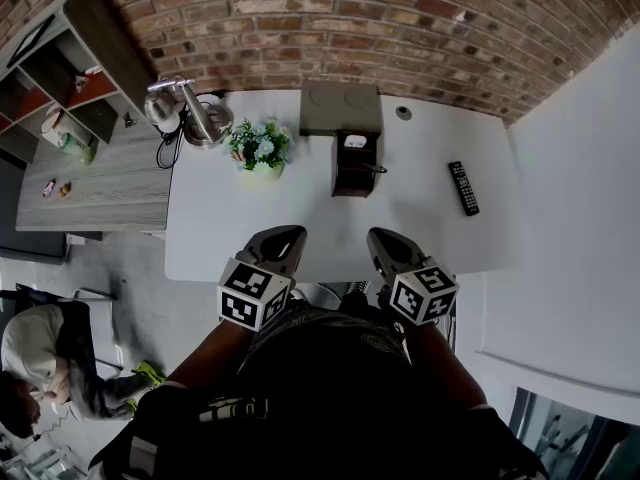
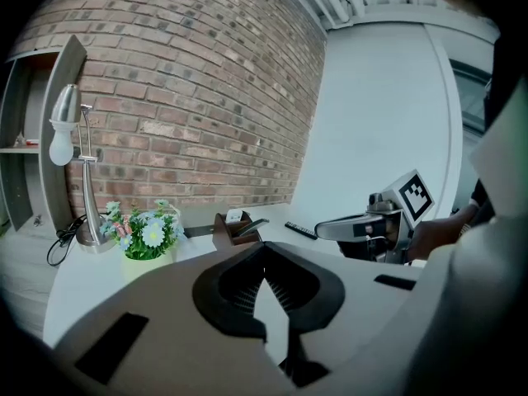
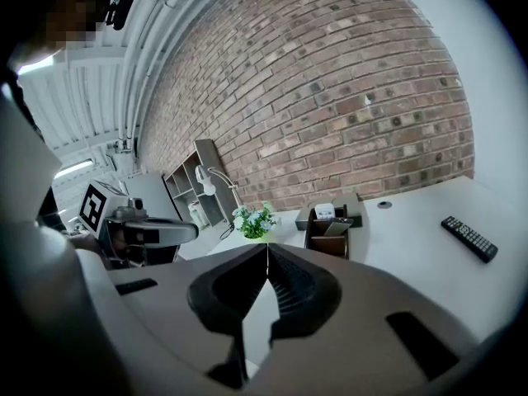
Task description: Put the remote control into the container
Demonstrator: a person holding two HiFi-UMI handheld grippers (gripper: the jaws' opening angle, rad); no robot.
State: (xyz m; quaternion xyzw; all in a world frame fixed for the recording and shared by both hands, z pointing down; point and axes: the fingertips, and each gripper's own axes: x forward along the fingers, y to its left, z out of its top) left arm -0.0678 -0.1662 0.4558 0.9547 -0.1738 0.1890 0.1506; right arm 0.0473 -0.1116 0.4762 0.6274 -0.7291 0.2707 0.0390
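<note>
The black remote control lies flat on the white table, toward its right side; it also shows in the right gripper view and, small, in the left gripper view. The brown open-topped container stands mid-table near the back and holds a few small items. My left gripper and right gripper hover side by side over the table's near edge, well short of both. Each is shut with nothing between its jaws.
A pot of flowers stands left of the container. A silver desk lamp is at the back left corner, and a flat grey pad lies behind the container. A brick wall runs behind the table. A wooden shelf unit stands left.
</note>
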